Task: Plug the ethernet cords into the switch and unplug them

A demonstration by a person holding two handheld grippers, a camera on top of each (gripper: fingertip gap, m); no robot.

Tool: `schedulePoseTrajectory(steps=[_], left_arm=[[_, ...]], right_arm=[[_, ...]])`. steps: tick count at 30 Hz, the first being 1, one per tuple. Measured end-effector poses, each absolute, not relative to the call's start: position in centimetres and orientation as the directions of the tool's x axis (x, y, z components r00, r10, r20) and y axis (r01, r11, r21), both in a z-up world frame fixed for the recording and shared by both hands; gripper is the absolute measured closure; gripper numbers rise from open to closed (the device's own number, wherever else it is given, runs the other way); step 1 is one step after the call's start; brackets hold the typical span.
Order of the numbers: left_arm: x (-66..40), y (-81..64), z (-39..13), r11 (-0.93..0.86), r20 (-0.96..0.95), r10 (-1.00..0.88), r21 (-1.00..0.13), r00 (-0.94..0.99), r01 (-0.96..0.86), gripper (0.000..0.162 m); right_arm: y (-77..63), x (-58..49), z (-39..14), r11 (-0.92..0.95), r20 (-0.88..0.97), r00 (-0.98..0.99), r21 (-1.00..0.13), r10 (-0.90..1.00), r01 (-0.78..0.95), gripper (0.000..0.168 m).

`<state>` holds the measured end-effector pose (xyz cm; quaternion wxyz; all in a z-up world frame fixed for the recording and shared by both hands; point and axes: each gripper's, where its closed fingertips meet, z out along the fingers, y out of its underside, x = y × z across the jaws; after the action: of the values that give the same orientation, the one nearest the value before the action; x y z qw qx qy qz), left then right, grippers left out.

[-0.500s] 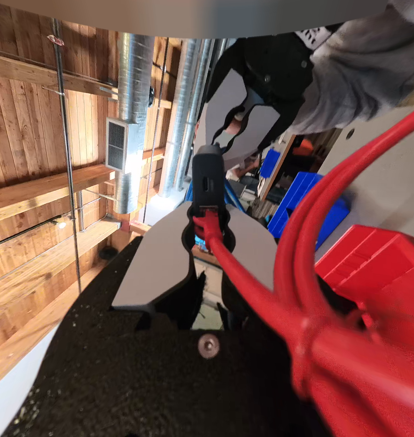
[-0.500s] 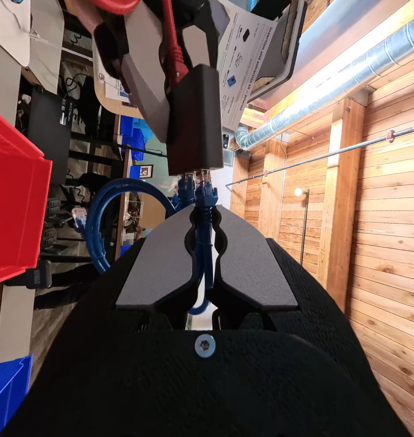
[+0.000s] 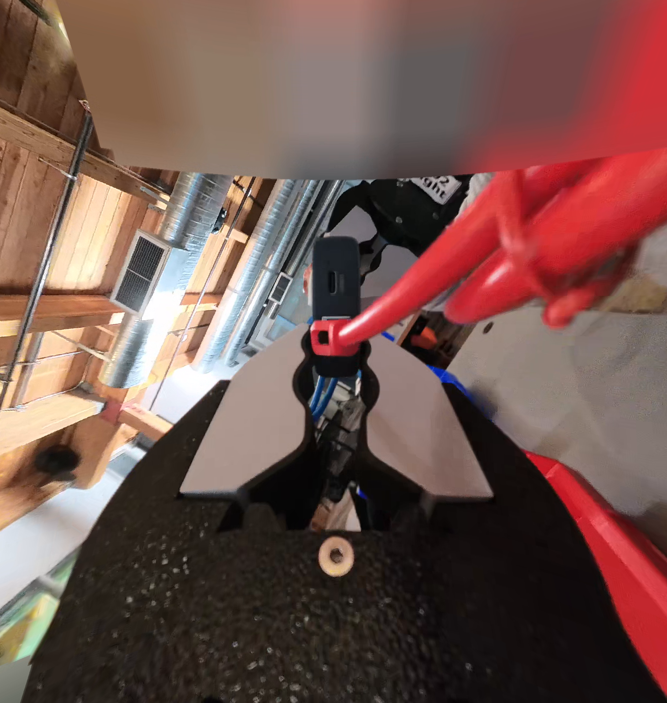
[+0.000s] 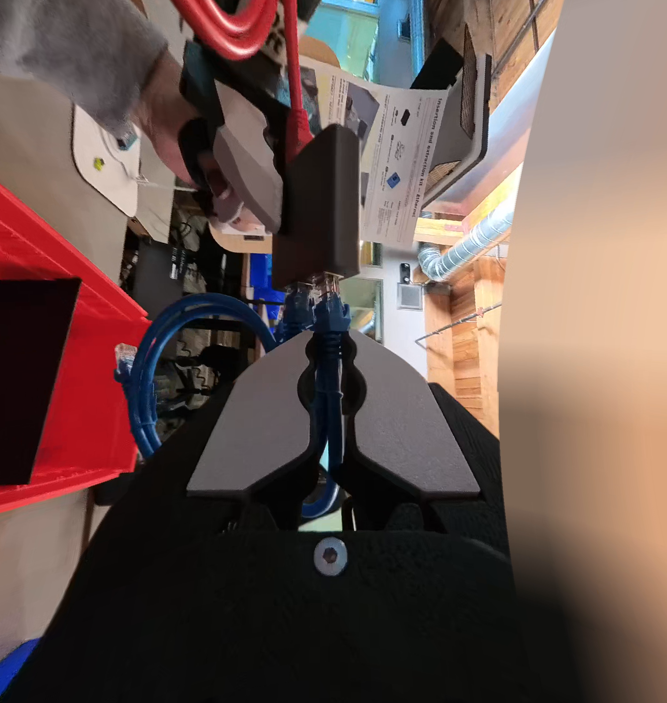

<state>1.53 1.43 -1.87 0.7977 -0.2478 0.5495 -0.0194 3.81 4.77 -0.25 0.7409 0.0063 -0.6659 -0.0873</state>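
Gripping the black box [image 3: 335, 304] at its tips, the left gripper [image 3: 335, 355] is closing narrowly beside the red cable [image 3: 392, 304]; the right gripper [image 4: 330, 353] is pinching the blue cable [image 4: 330, 365] plugged beneath it.

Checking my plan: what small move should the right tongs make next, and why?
Probably press the right tongs straight forward: they grip the blue plug, whose clear tip shows outside the black box, which the left tongs brace.

Between the two facing hand-held grippers a black adapter box [image 4: 318, 205] fills the gap. Red cable loops [image 3: 533, 243] crowd the left one's right side; a red bin [image 4: 50, 342] flanks the right one's left.
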Motion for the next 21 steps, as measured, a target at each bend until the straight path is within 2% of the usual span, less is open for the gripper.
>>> schedulePoseTrajectory(steps=[4,11,15,18,21], left_arm=[[1.5,1.9,-2.0,0.859,-0.829,-0.383,-0.482,0.408,-0.173,0.143],[0.8,4.0,-0.9,0.720,-0.631,-0.579,-0.693,0.516,-0.040,0.142],[1.6,2.8,-0.3,0.794,-0.673,-0.525,-0.608,0.522,0.015,0.142],[1.2,2.6,-0.2,0.769,-0.639,-0.579,-0.634,0.506,0.080,0.142],[0.7,2.9,-0.4,0.725,-0.583,-0.657,-0.663,0.478,0.187,0.141]], right_arm=[[5.2,3.8,-0.5,0.994,0.996,0.066,0.048,-0.054,0.095,0.158],[7.7,2.8,-0.6,0.975,0.997,0.064,-0.066,0.053,0.213,0.158],[7.4,2.3,-1.0,0.975,0.994,0.050,-0.102,0.094,0.199,0.158],[7.0,2.2,-1.0,0.967,0.980,0.041,-0.198,0.194,0.163,0.158],[6.9,2.0,-1.2,0.958,0.969,0.035,-0.246,0.244,0.147,0.158]])
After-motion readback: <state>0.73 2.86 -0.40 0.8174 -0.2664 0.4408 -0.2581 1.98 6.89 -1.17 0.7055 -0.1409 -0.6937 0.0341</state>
